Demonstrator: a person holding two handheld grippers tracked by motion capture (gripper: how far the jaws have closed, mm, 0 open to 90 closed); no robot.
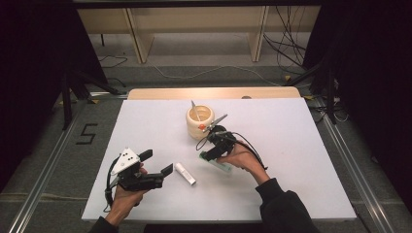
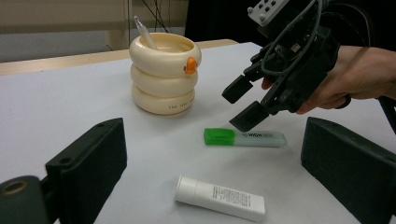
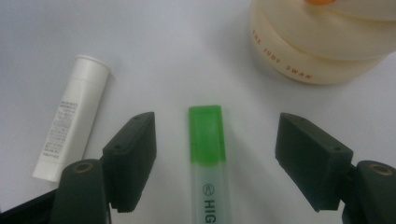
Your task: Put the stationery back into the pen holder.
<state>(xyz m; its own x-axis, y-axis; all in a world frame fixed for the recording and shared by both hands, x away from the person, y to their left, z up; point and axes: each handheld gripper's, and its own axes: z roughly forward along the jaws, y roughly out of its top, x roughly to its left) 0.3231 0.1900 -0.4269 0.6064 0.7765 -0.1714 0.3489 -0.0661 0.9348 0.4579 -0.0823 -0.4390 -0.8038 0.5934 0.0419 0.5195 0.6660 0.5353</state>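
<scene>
Right gripper (image 2: 246, 102) hovers with jaws spread above a green-capped highlighter (image 3: 208, 158) lying flat on the white table (image 1: 301, 160).

On the table stand and lie, from largest to smallest, a cream ringed pen holder (image 2: 163, 74) with a pen and what look like scissors already standing in it, a white tube (image 2: 219, 198) nearest the person, and the highlighter between the two. The right gripper's jaws straddle the highlighter's body without touching it, so the grasp is not yet made; by the look of it, lifting the highlighter and dropping it into the holder remain to be done, and the tube lies untouched. The left gripper (image 1: 158, 162) rests low near the table's front left, jaws wide apart and holding nothing.
</scene>
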